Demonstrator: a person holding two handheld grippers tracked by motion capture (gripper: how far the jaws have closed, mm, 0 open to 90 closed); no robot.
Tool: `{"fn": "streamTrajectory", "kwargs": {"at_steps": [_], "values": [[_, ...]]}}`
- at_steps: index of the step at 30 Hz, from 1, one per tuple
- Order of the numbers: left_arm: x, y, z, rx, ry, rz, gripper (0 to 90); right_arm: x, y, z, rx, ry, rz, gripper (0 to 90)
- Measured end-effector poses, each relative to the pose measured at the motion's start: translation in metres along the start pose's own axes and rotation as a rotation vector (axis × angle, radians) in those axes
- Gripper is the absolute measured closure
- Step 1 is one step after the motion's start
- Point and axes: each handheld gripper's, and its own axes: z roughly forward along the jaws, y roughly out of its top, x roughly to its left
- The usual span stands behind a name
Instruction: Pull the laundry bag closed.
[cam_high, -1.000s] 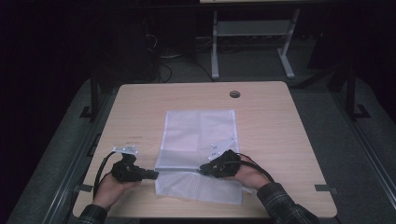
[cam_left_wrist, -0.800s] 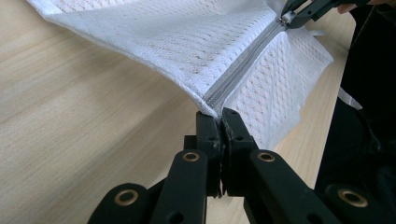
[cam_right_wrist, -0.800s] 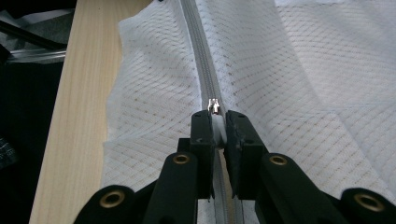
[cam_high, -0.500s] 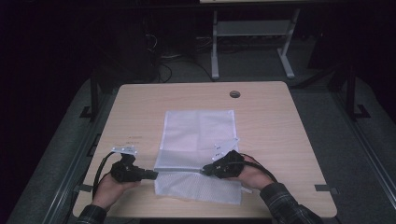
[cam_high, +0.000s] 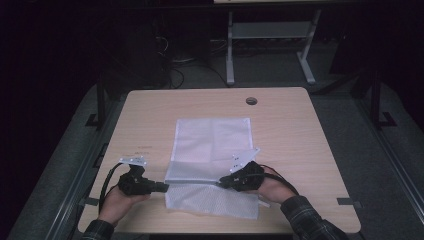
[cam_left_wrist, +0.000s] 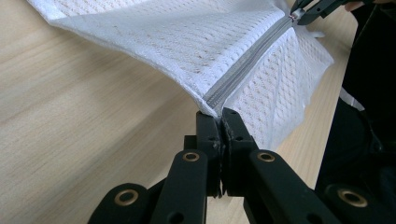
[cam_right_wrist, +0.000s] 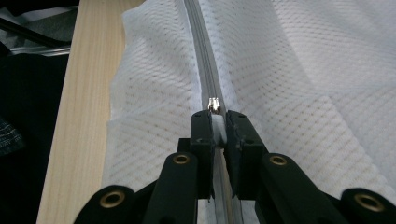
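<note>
One white mesh fabric zipper bag (cam_high: 212, 165) lies flat on the light wooden table (cam_high: 310, 150), and two black hand-held grippers work at it, one in each of the person's hands. The bag sits in the near middle of the table, its far half spread smooth and its near half rumpled, with a grey zipper (cam_left_wrist: 247, 65) running across it between the two tools.

The left gripper (cam_high: 162, 187) is at the bag's left edge. In the left gripper view its two jaws are pressed together on the corner of the fabric where the zipper ends (cam_left_wrist: 215, 111), and the mesh rises away from them in a lifted fold.

The right gripper (cam_high: 222, 182) is further along the same zipper line, toward the bag's right side. In the right gripper view its jaws are closed narrowly on a white pull tab (cam_right_wrist: 217, 128), with the small metal zipper slider (cam_right_wrist: 213, 103) just beyond the tips. The zipper teeth ahead of the slider look closed.

The left hand (cam_high: 117, 202) rests at the near left of the table; the right hand (cam_high: 272, 186) lies on the bag's near right part. Whether anything is inside the bag cannot be told; it looks flat.
</note>
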Motion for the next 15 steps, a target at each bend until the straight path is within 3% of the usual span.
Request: {"fn": "streamTrajectory", "kwargs": {"at_steps": [15], "values": [[0.0014, -0.0012, -0.0008, 0.001, 0.002, -0.005, 87.6, -0.0013, -0.0085, -0.0100, 0.006, -0.013, 0.013, 81.2]]}}
